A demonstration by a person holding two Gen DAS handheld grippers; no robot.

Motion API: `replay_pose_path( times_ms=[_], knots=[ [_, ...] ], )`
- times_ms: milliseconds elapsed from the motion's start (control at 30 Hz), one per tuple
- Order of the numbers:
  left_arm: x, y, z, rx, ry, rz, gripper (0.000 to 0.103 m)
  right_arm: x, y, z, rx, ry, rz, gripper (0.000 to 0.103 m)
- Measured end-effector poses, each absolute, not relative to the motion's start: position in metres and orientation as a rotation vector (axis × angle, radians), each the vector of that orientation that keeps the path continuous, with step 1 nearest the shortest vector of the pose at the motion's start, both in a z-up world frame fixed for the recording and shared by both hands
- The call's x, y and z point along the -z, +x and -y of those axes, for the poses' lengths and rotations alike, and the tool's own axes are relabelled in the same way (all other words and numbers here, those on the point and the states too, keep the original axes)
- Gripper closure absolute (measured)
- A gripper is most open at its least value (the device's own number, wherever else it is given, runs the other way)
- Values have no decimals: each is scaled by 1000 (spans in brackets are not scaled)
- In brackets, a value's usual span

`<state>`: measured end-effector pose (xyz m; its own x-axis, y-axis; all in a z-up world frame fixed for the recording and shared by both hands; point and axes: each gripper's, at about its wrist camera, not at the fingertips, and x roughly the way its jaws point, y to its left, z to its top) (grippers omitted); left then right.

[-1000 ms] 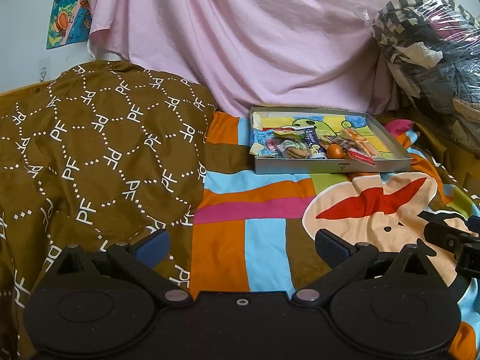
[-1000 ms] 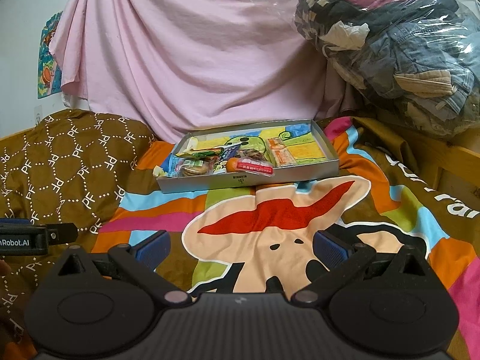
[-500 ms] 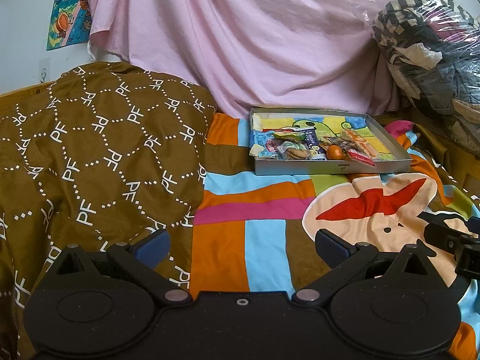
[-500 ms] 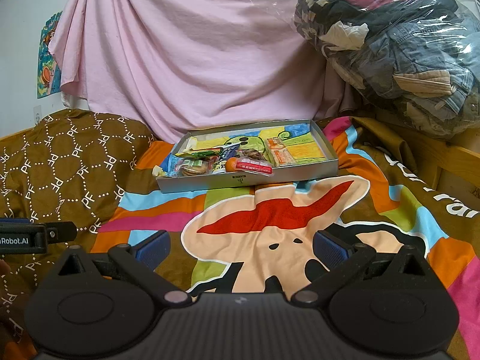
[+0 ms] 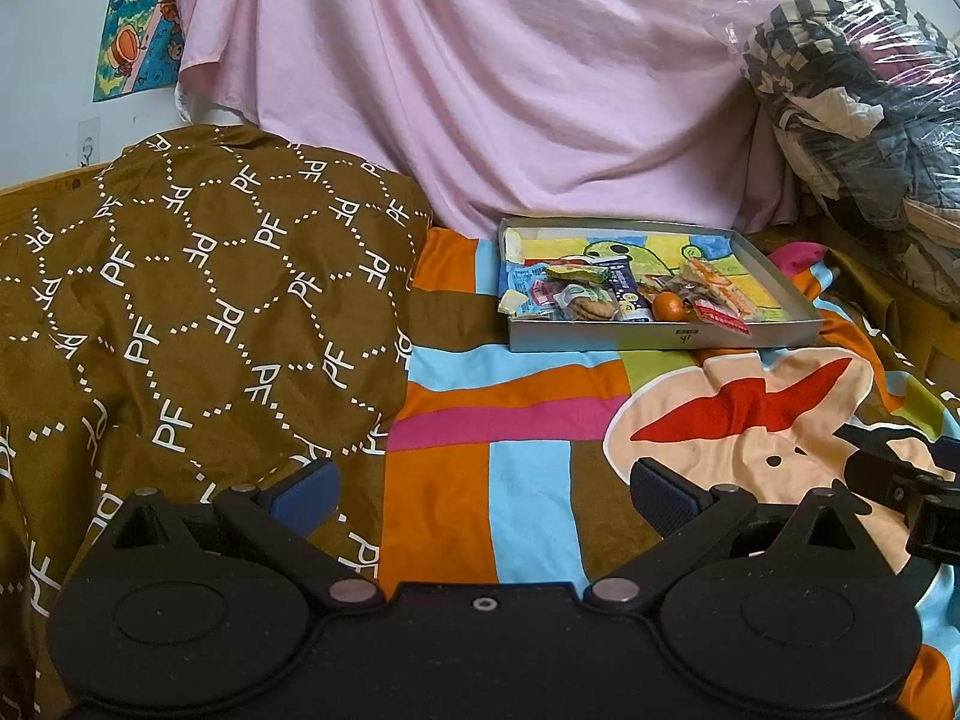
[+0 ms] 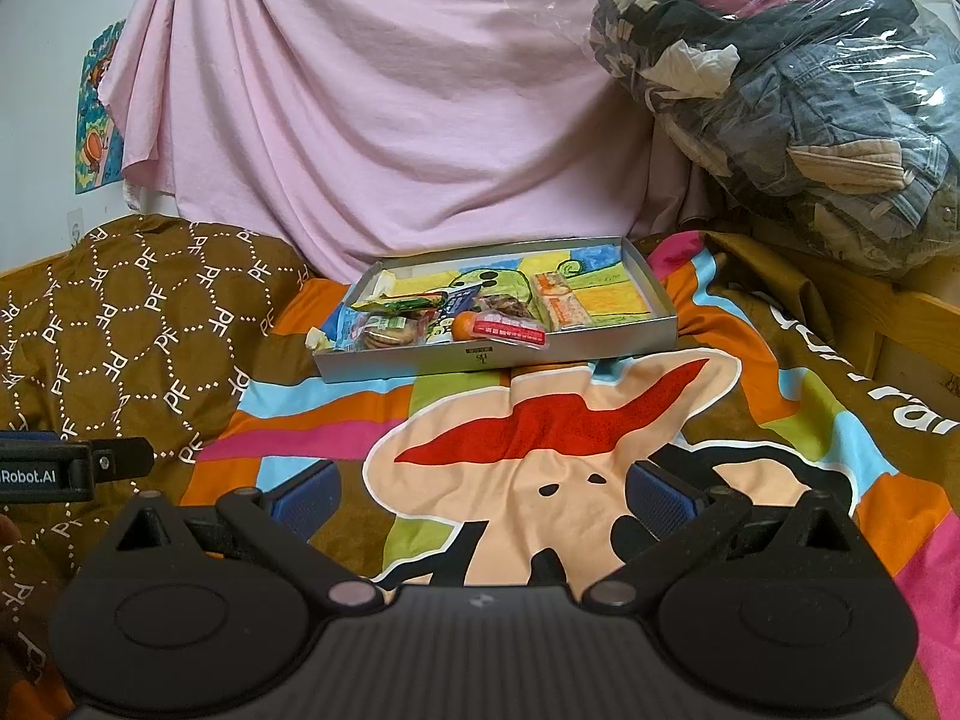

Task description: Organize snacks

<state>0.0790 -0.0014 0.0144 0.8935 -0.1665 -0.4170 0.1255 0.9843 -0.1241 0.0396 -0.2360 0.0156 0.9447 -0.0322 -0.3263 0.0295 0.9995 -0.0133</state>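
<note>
Hovering low over the bed (image 6: 540, 432): left tool (image 5: 483, 495) and right tool (image 6: 480, 495), both spread wide with nothing between the fingers. Tray (image 6: 498, 357) sits on the blanket well ahead of both, against the pink sheet (image 6: 390, 120). Snacks (image 6: 447, 321) are piled in its left half, with a red packet (image 6: 510, 330) lapping over the front rim.

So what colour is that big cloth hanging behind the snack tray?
Plain pale pink cloth, clearest in the right wrist view.
</note>
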Motion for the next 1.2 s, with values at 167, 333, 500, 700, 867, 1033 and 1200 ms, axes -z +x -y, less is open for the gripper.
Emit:
replay_pose_path(
  times_ms=[167,333,500,700,867,1033,1200],
  knots=[
    [-14,79,2,151,-96,-439,1,-14,39,236,32,-8,-334,0],
    [-14,79,2,152,-96,-439,1,-14,39,236,31,-8,-334,0],
    [-14,79,2,151,-96,-439,1,-14,39,236,31,-8,-335,0],
    [-14,79,2,141,-91,-452,1,-14,39,236,31,-9,-335,0],
    [-15,79,6,98,-30,-457,1,-14,39,236,31,-8,-335,0],
    [-15,80,6,96,-26,-466,1,-12,38,236,30,-8,-337,0],
    [-14,79,7,95,-7,-459,1,-11,38,235,30,-8,-337,0]
  ],
)
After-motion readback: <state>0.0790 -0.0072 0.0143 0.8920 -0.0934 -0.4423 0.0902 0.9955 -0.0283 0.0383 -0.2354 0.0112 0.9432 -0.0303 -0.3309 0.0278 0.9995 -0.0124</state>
